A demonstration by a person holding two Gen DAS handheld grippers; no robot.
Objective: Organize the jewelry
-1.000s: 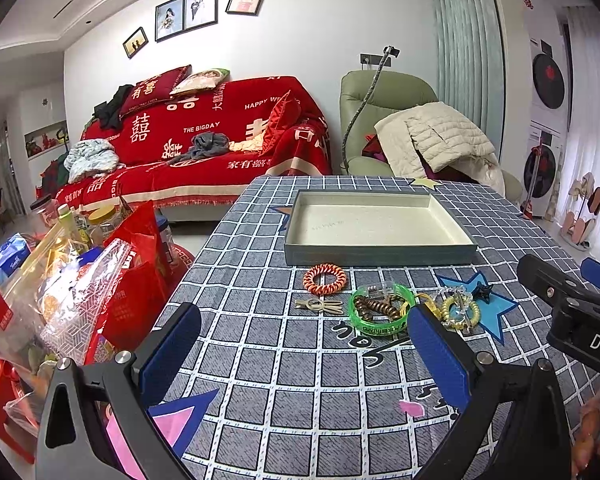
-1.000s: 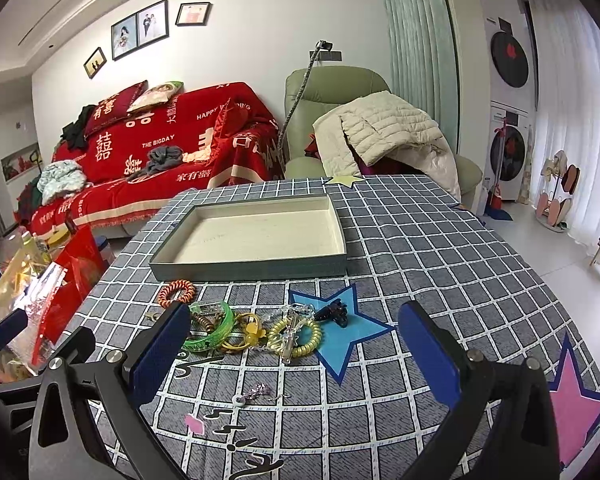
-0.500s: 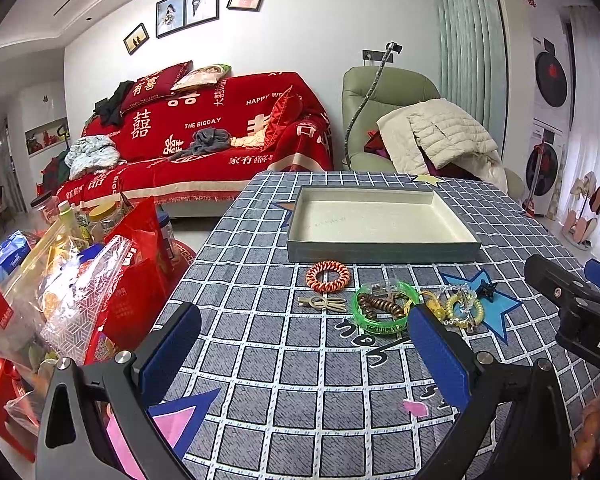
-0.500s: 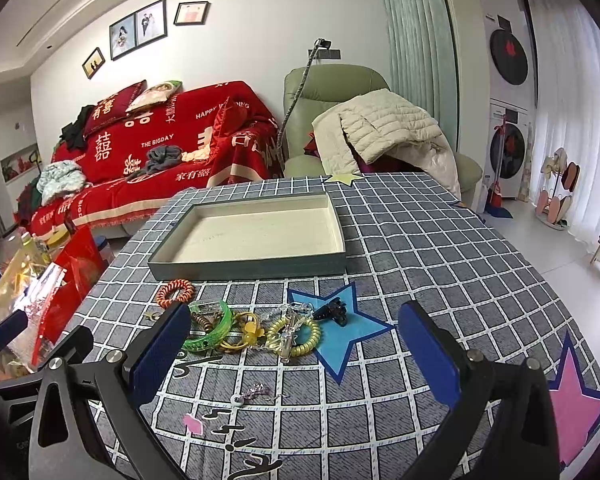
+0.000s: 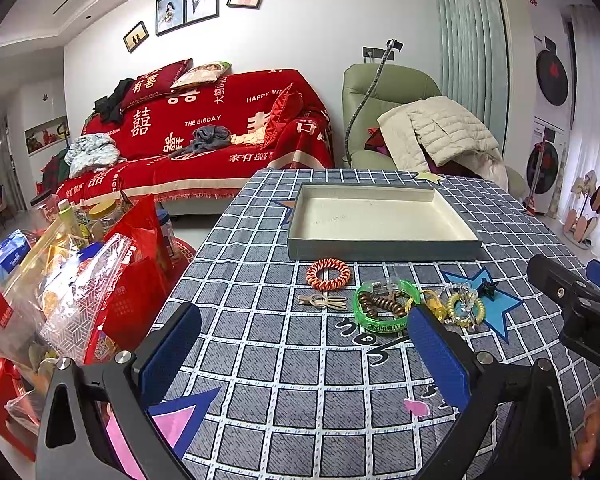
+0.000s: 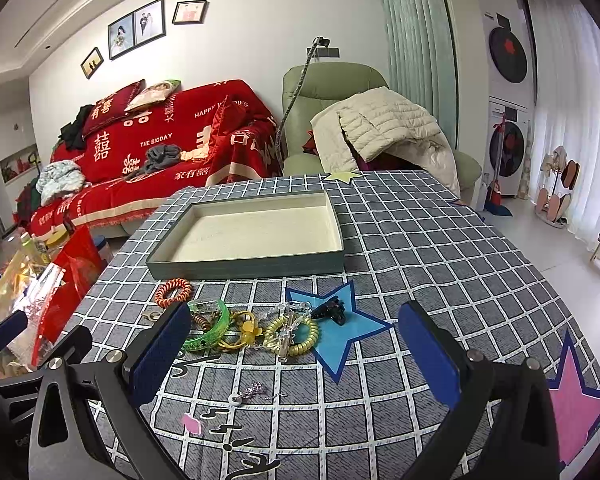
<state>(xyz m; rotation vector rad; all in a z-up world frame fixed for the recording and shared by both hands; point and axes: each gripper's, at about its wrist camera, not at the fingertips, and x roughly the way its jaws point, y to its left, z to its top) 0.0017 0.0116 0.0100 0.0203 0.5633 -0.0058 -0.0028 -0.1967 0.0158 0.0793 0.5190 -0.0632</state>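
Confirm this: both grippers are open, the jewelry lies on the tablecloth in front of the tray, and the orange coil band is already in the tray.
Not quite. The orange coil band lies on the tablecloth just in front of the tray, not in it; the left wrist view shows the tray empty. The rest holds: left gripper and right gripper are both open.

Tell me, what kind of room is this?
Most likely a home living room: a red-covered sofa, a green armchair, framed photos on the wall, and a table with jewelry.
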